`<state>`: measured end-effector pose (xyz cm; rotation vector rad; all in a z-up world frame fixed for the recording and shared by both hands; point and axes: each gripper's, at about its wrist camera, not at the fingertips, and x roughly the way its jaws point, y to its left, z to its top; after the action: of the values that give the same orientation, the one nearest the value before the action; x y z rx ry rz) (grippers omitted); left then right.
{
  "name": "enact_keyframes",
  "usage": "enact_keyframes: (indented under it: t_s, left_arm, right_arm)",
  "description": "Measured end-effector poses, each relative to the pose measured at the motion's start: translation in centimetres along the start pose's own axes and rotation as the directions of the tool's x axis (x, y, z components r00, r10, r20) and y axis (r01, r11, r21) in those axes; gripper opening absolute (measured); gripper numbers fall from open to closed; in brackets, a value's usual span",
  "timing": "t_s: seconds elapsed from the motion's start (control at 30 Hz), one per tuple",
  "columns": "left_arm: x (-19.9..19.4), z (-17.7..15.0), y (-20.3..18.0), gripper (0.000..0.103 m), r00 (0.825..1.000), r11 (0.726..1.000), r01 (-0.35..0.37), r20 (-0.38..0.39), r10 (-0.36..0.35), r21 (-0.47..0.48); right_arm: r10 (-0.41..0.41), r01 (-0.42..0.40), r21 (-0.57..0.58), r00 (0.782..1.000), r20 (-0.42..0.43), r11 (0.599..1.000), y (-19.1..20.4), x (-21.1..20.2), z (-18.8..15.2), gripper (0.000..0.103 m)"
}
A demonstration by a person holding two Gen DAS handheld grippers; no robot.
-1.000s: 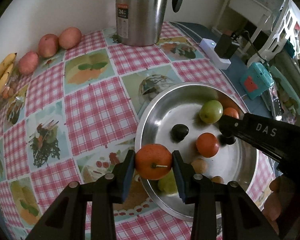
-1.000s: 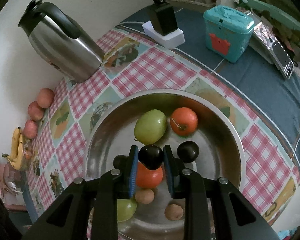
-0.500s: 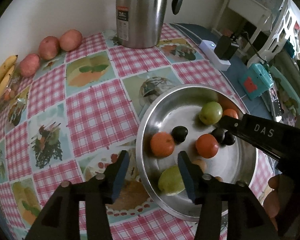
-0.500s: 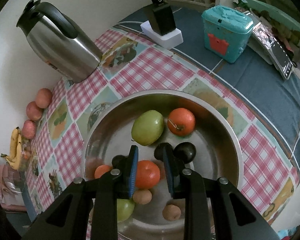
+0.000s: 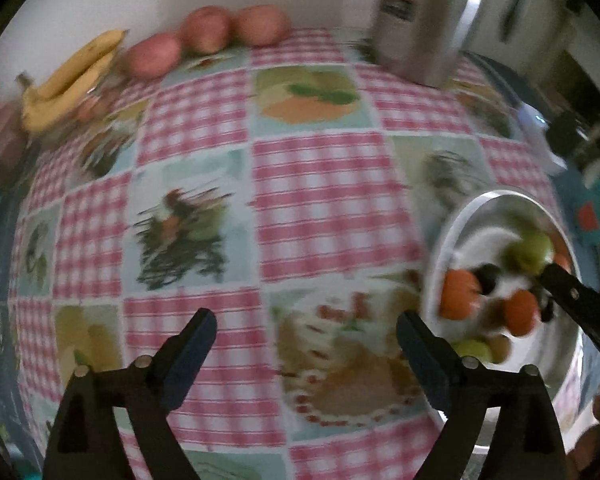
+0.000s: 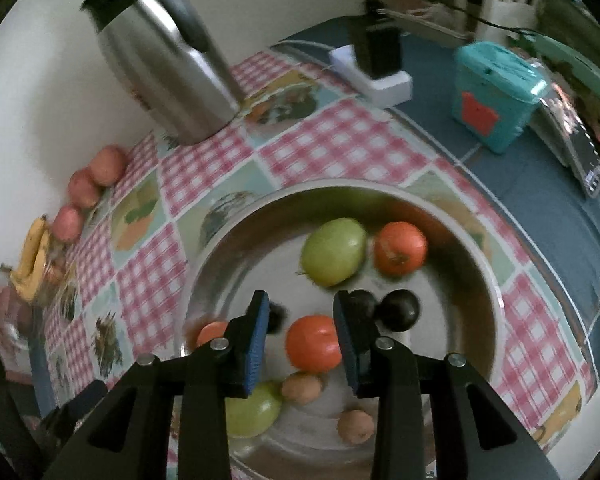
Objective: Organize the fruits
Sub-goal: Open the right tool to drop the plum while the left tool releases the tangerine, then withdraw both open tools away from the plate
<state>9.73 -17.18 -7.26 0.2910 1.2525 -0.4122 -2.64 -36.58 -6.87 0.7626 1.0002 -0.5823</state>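
The left claw is spread wide with nothing between its pads, above the pink checked cloth that covers the bench; the steel bowl lies just to its right. The right claw is parted too, and empty, hanging over the bowl. Below the gap between its pads sits an orange. Nearer the camera lie a green fruit and two small brown fruits. Just past the right pad, two dark plums touch each other; a third dark fruit shows by the left pad. Farther in, a green apple rests against another orange. Beyond the bowl stands a steel flask, with red apples and bananas along the wall and a teal box on the blue surface.
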Motion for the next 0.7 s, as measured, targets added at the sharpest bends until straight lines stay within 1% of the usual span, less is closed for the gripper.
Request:
enact_keyframes:
  t_s: [0.03,0.07,0.17,0.23,0.3,0.33,0.4,0.5,0.6,0.7]
  left_arm:
    - [0.1,0.0,0.6,0.101,1.000,1.000,-0.013,0.001,0.013,-0.016]
    - [0.2,0.1,1.4,0.103,1.000,0.999,-0.025,0.004,0.026,-0.034]
    - [0.3,0.1,2.8,0.103,0.999,0.997,-0.032,0.007,0.033,-0.071]
    - [0.3,0.2,3.6,0.103,0.999,0.995,-0.033,0.011,0.035,-0.092]
    - [0.3,0.1,4.1,0.103,0.999,0.994,-0.040,0.018,0.042,-0.106]
    - [0.1,0.1,4.2,0.103,0.999,0.993,-0.043,0.022,0.046,-0.111]
    - [-0.3,0.0,4.6,0.103,0.998,0.992,-0.042,0.037,0.047,-0.122]
    - [-0.3,0.3,4.9,0.103,0.998,0.990,-0.031,0.056,0.039,-0.138]
    - [-0.5,0.4,5.4,0.103,0.996,0.986,-0.033,0.070,0.045,-0.166]
    - [-0.9,0.4,5.9,0.103,0.994,0.981,-0.034,0.094,0.053,-0.192]
  right_arm:
    - [0.005,-0.005,-0.024,1.000,-0.006,1.000,0.5,0.1,-0.1,0.039]
    - [0.006,-0.007,-0.042,1.000,-0.010,0.999,0.8,0.2,-0.2,0.042]
    - [0.020,-0.021,-0.081,1.000,-0.011,0.997,1.8,0.3,-0.6,0.052]
    - [0.030,-0.031,-0.114,0.999,-0.010,0.993,2.6,0.4,-0.9,0.065]
    - [0.033,-0.033,-0.142,0.999,-0.003,0.989,3.2,0.4,-1.1,0.072]
    - [0.036,-0.035,-0.165,0.999,0.003,0.986,3.6,0.3,-1.2,0.077]
    - [0.043,-0.040,-0.190,0.999,0.011,0.981,4.1,0.3,-1.4,0.080]
    - [0.055,-0.047,-0.225,0.998,0.030,0.973,4.7,0.0,-1.6,0.081]
    - [0.061,-0.049,-0.258,0.997,0.039,0.965,5.3,-0.1,-1.8,0.098]
    - [0.076,-0.055,-0.295,0.995,0.060,0.954,6.1,-0.4,-2.2,0.098]
